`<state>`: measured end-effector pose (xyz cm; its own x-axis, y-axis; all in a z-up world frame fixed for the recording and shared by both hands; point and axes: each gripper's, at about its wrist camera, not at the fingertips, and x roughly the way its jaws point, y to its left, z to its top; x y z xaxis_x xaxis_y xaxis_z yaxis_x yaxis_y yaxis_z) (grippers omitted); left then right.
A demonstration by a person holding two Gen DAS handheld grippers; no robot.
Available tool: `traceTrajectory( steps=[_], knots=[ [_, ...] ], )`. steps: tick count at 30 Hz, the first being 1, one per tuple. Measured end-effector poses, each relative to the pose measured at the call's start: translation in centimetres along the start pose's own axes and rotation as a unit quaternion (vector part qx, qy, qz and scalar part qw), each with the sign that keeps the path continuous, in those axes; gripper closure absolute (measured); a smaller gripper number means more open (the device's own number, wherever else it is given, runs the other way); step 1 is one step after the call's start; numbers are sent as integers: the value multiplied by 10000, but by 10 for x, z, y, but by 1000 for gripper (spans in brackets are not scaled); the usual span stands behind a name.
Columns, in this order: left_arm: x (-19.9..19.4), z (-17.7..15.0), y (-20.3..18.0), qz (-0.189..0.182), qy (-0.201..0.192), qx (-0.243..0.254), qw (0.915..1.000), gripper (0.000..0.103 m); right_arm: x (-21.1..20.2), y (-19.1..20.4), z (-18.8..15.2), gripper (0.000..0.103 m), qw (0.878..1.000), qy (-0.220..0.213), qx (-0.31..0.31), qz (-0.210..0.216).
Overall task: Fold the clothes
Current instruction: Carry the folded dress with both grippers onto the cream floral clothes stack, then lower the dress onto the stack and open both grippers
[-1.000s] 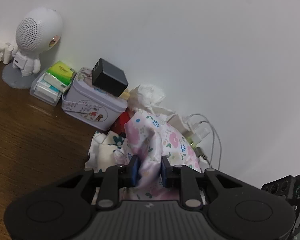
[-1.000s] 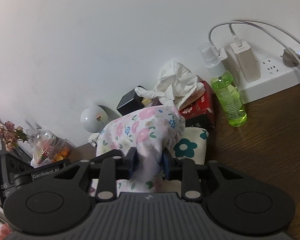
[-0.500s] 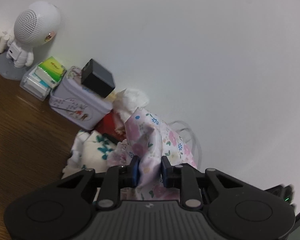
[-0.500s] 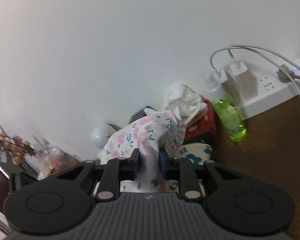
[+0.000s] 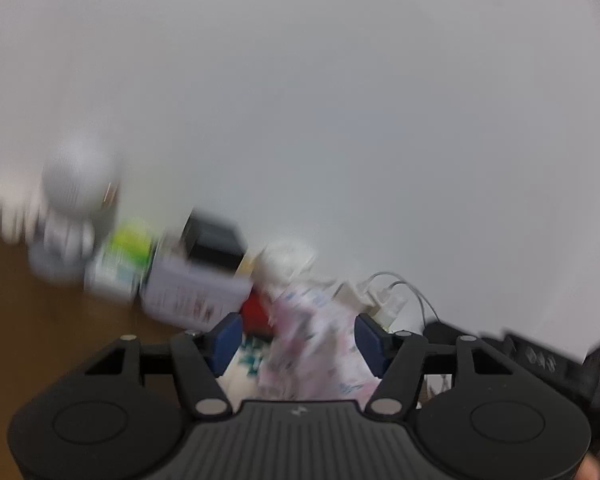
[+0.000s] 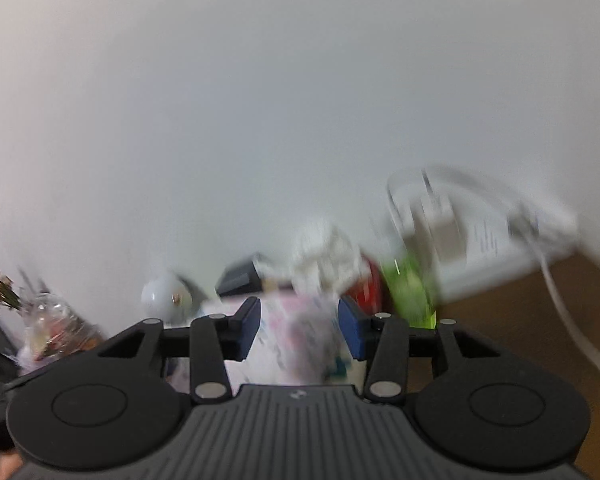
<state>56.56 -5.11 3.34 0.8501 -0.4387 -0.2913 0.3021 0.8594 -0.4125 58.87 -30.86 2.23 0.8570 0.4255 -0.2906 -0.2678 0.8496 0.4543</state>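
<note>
Both views are motion-blurred. A pink floral garment (image 5: pixel 316 344) sits bunched between the spread fingers of my left gripper (image 5: pixel 298 340), which is open and no longer pinches it. A white cloth with teal flowers (image 5: pixel 252 360) lies under it. In the right wrist view the same floral garment (image 6: pixel 296 336) lies between the open fingers of my right gripper (image 6: pixel 299 330). Whether the cloth touches the pads is too blurred to tell.
Against the white wall stand a white robot figure (image 5: pixel 76 196), a floral tin (image 5: pixel 192 292) with a black box (image 5: pixel 216 244) on it, a red tissue box (image 6: pixel 366 284), a green spray bottle (image 6: pixel 412 288) and a power strip (image 6: pixel 488 236) with cables. The wooden table (image 5: pixel 40 332) extends left.
Both grippers have opened and let go of the floral garment. Both cameras have swung upward quickly, blurring the scene.
</note>
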Motion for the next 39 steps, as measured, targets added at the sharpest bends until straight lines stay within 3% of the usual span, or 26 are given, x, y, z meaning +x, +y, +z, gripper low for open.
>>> traceTrajectory(
  steps=[1, 3, 5, 9, 13, 16, 19, 22, 26, 29, 33, 39],
  knots=[
    [-4, 1, -11, 37, -104, 330, 9994, 55, 1, 8, 0, 62, 9998, -85, -171, -43],
    [-2, 0, -32, 257, -205, 916, 9953, 79, 11, 21, -4, 78, 9985, -131, -506, -139],
    [4, -1, -48, 524, -325, 1345, 9890, 87, 26, 25, -9, 85, 9974, -78, -675, -260],
    [38, 5, -22, 686, -152, 1065, 9918, 94, 48, 22, -17, 87, 9956, 149, -793, -482],
    [69, -10, 7, 820, 581, 907, 9908, 97, 57, 18, -23, 87, 9946, 341, -800, -564],
    [69, -11, 15, 786, 714, 722, 9917, 97, 59, 21, -29, 87, 9932, 420, -895, -611],
    [64, -13, 14, 781, 643, 775, 9919, 97, 59, 30, -35, 87, 9893, 377, -1192, -755],
    [48, -6, 11, 649, 295, 563, 9959, 93, 51, 29, -33, 86, 9909, 215, -1105, -739],
    [7, 1, -8, 585, -52, 1033, 9929, 91, 13, 30, -25, 84, 9921, -348, -1057, -576],
    [-5, -8, -21, 584, 107, 1422, 9881, 89, 3, 31, -26, 84, 9930, -240, -1057, -478],
    [1, -30, -30, 888, 300, 1900, 9773, 89, 10, 35, -39, 84, 9896, 52, -1290, -629],
    [11, -44, -25, 970, 393, 2011, 9740, 89, 10, 39, -44, 84, 9866, 74, -1475, -691]
  ],
)
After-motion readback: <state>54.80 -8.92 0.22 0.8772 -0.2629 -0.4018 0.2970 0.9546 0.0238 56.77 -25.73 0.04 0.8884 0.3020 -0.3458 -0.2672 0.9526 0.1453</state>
